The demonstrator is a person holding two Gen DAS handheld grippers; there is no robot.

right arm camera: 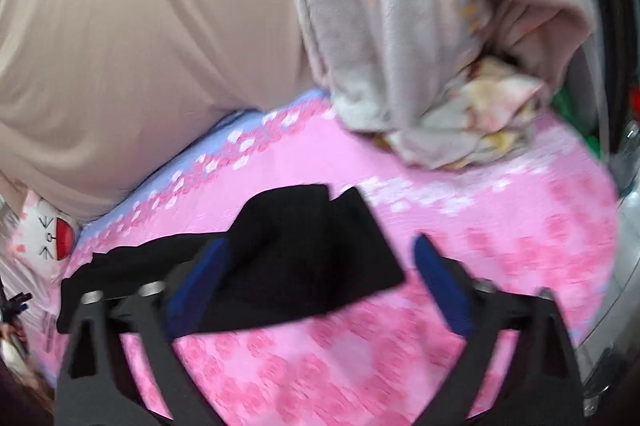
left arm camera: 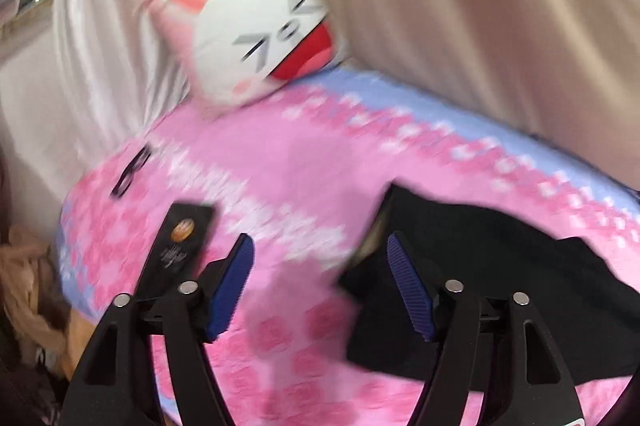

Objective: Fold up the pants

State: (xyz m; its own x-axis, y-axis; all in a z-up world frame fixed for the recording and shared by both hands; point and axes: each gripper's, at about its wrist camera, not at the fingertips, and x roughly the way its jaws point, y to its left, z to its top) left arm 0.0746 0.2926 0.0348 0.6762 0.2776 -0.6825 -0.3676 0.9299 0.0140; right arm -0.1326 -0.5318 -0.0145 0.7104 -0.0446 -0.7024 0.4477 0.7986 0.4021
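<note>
Only right wrist view shows bundled blanket (right arm camera: 420, 46)

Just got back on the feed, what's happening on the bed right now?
A person with two handheld grippers is folding black fabric pants on a pink floral bedsheet. Both the left gripper and right gripper are open, holding nothing. The pants lie bunched on the sheet, partly folded. A white cartoon-face pillow sits at the head.

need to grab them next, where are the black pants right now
The black pants lie on the pink bedspread, bottom centre in the right wrist view and lower right in the left wrist view.
</note>
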